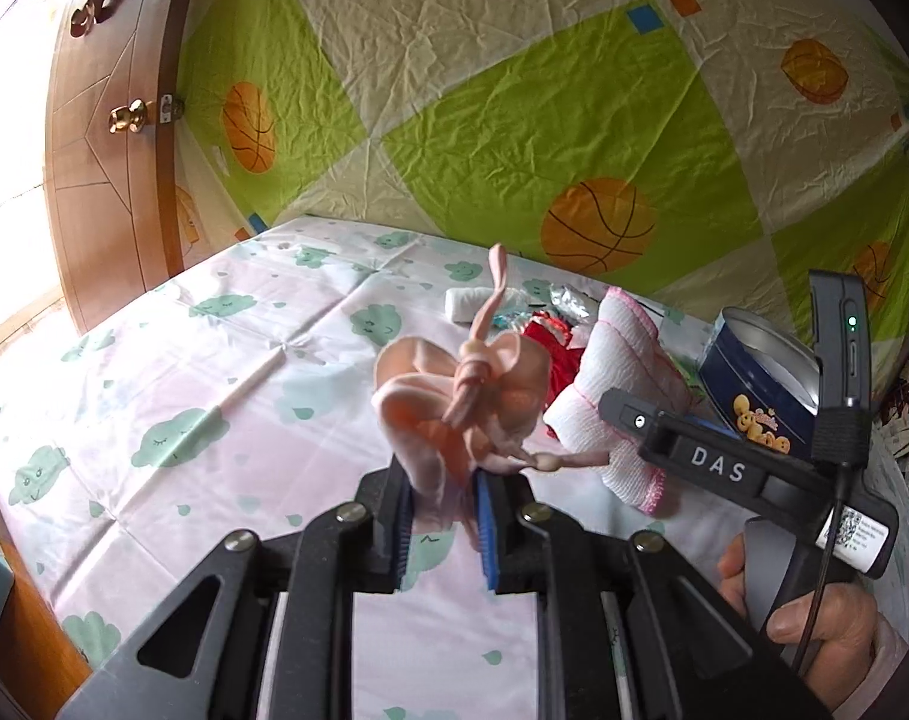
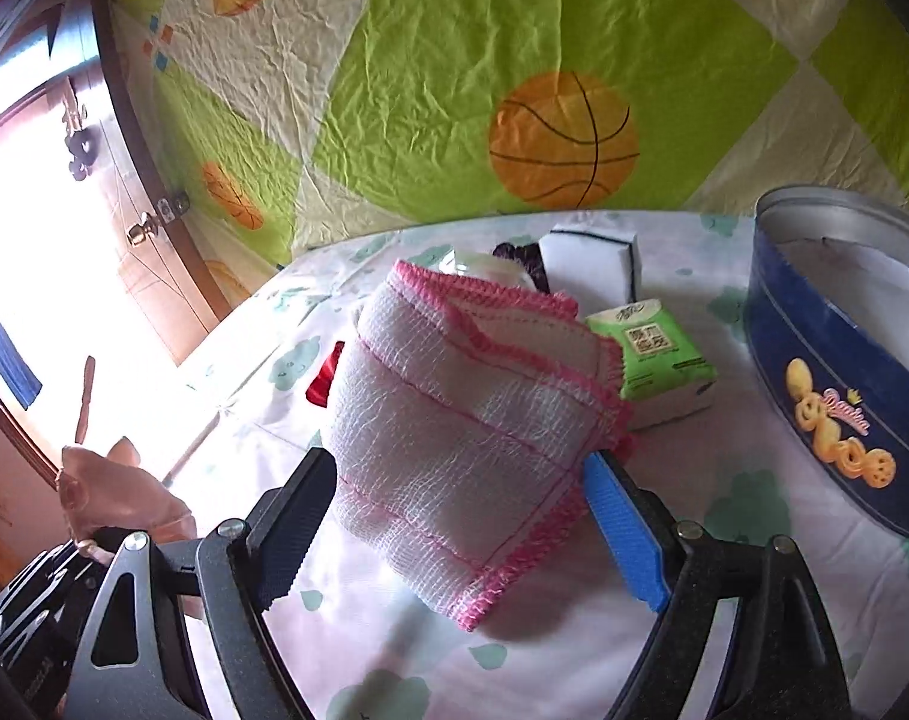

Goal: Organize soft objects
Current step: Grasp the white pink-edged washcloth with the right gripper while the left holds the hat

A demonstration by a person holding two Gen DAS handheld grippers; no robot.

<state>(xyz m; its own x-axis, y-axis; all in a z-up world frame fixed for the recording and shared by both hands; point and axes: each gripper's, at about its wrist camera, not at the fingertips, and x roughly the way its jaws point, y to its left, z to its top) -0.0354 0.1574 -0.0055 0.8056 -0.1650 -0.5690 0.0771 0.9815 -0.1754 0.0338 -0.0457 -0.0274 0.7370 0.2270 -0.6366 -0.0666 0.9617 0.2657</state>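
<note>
While the left gripper (image 1: 445,504) pinches a knotted pink cloth (image 1: 460,396), the right gripper's (image 2: 460,516) wide jaws straddle a folded white towel (image 2: 466,420)

left tool (image 1: 445,516) clamps pink stocking bundle (image 1: 460,402) | above bedsheet (image 1: 184,372)

Folded cloth (image 2: 466,420): coarse open-weave gauze, pink stitched edging. Pink item (image 1: 454,402): soft, smooth, matt fabric. Tin (image 2: 844,372): glossy blue metal, bare dull interior. Bed sheet (image 1: 214,390): smooth, slightly sheeny. Door (image 1: 112,138): varnished wood.
</note>
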